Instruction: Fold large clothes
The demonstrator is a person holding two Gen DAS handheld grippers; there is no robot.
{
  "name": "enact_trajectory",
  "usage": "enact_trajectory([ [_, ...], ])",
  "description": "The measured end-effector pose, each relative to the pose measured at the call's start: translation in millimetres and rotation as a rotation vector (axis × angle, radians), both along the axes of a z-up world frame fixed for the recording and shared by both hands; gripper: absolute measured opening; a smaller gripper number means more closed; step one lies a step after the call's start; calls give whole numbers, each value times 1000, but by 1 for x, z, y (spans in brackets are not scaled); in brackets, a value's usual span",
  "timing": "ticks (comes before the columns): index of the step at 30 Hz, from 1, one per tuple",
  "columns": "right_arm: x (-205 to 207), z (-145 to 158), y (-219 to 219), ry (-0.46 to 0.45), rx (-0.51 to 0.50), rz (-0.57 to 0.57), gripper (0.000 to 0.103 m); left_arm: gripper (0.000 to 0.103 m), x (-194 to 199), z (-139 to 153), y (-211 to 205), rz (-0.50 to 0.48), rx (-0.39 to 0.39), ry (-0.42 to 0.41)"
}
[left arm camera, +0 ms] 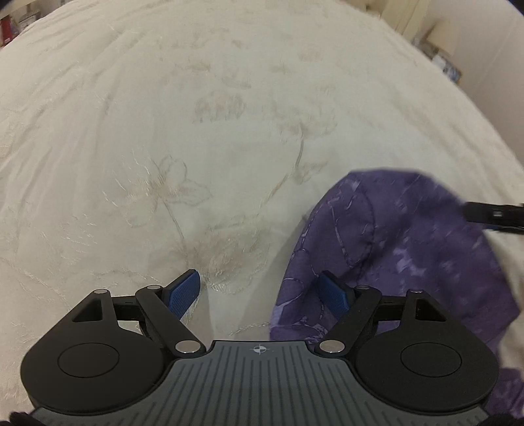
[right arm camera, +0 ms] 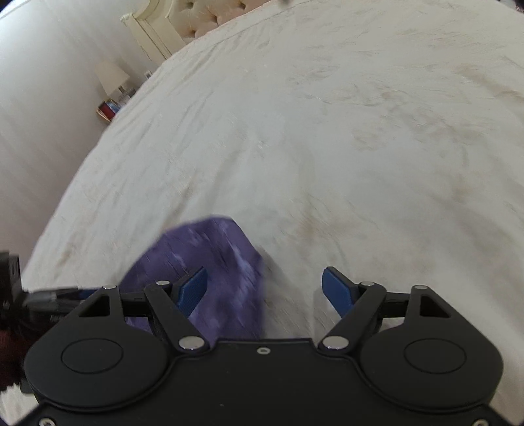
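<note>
A: How does the garment look?

B: The purple garment (left arm camera: 393, 249) is a crumpled heap with a paler mottled print and stitched curved outlines. It lies on the cream bedspread (left arm camera: 196, 131), at the near right in the left wrist view and at the near left in the right wrist view (right arm camera: 213, 262). Only one garment shows.

A: And the claws?

B: There are two. The left gripper (left arm camera: 262, 291) stands wide, nothing between its blue pads (left arm camera: 185, 290); its right pad sits over the garment's left edge, though contact cannot be told. The right gripper (right arm camera: 265, 291) is also wide and empty, its left pad over the cloth, its right pad over bare bedspread (right arm camera: 327, 131).

A: Do they see each other?

B: Yes. A black part of the right gripper enters the far right edge of the left view, and the left one shows at the left edge of the right view.

A: Beyond the bed?

B: One tufted headboard (right arm camera: 203, 16) and one lamp (right arm camera: 111, 78) at the far left, blurred.
</note>
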State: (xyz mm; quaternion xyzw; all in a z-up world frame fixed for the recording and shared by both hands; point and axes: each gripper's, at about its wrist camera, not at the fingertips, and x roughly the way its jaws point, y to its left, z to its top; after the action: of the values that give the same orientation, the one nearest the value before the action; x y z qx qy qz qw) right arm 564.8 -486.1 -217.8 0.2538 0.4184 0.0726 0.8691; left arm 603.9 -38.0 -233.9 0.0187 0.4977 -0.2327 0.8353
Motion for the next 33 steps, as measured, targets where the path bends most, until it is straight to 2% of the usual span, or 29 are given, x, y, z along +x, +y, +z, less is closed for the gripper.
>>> enact_trajectory([
  [4,21,-2,7,10,-11,9,79,78,-5,17,15,51,-116,45],
  [6,26,-2,12,20,-26,28,61,78,-5,21,22,75,-244,125],
  [7,26,-1,15,24,-41,41,29,78,-5,22,26,84,-312,172],
  [8,26,2,20,21,-73,53,13,79,-6,23,29,94,-385,227],
  [11,10,24,37,-64,-114,104,13,80,-2,23,32,111,-543,351],
  [13,-9,46,49,-137,-131,142,13,83,-1,28,34,122,-629,391],
  [16,-41,75,67,-221,-184,216,13,97,6,32,34,157,-764,455],
  [18,-61,89,78,-256,-223,264,13,98,12,34,31,171,-841,478],
  [20,-80,99,90,-282,-270,316,13,99,20,34,22,172,-864,498],
  [25,-116,114,118,-322,-365,439,13,102,32,20,3,210,-823,569],
  [27,-126,117,128,-328,-380,471,13,94,33,12,-5,204,-790,614],
  [29,-134,124,136,-329,-406,502,13,34,25,9,-6,222,-768,621],
  [31,-141,129,141,-333,-428,521,13,13,12,17,-1,226,-806,596],
  [33,-151,135,143,-339,-433,526,13,9,-4,35,2,196,-791,539],
])
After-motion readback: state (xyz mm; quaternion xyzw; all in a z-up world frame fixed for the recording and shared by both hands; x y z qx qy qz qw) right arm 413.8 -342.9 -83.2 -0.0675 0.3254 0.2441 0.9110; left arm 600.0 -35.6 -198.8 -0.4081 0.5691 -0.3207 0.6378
